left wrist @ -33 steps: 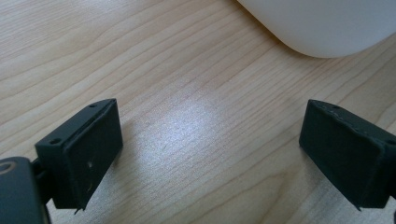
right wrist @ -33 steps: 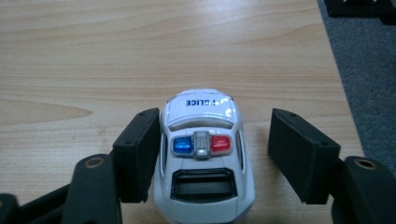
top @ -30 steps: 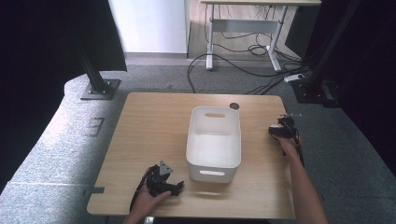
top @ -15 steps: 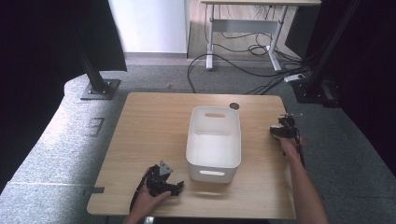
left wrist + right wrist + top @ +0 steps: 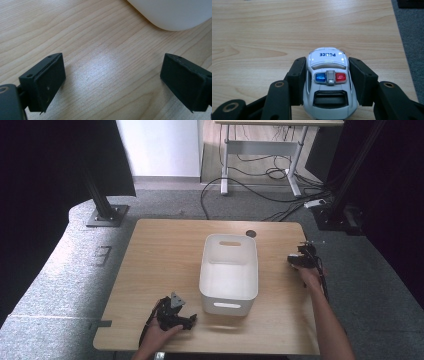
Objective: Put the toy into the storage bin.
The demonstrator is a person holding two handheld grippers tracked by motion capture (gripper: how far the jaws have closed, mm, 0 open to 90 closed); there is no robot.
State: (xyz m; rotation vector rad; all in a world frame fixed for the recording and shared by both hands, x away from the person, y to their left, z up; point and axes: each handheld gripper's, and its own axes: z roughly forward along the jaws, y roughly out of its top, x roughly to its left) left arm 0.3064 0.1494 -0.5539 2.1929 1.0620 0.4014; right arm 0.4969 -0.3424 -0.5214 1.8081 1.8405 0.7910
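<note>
A light wooden table (image 5: 165, 265) takes up the middle of the high view, standing on grey carpet. At its far edge, just beyond the middle, a small dark round spot (image 5: 250, 233) sits in the wood.

A white plastic bin (image 5: 229, 272) stands right of the table's centre, its long side running from far to near, with a slot handle cut into each short end. Its rounded near corner also shows at the top of the left gripper view (image 5: 172, 13).

The left gripper (image 5: 172, 312) lies low at the near edge of the table, left of the bin's near end and close to it, held by the person's left hand (image 5: 159, 336). In the left gripper view its jaws stand wide apart with bare wood between them and nothing in their grasp.

The right gripper (image 5: 301, 260) is near the table's right edge, beside the far half of the bin and well apart from it, with the person's right hand (image 5: 312, 276) behind it. In the right gripper view (image 5: 329, 82) its jaws are closed against both flanks of a toy police car (image 5: 328, 82).

The car is white, with a blue and a red roof light and the word POLICE on its bonnet. It points away from the gripper, low over the wood by the right edge; whether its wheels touch the table cannot be told.
</note>
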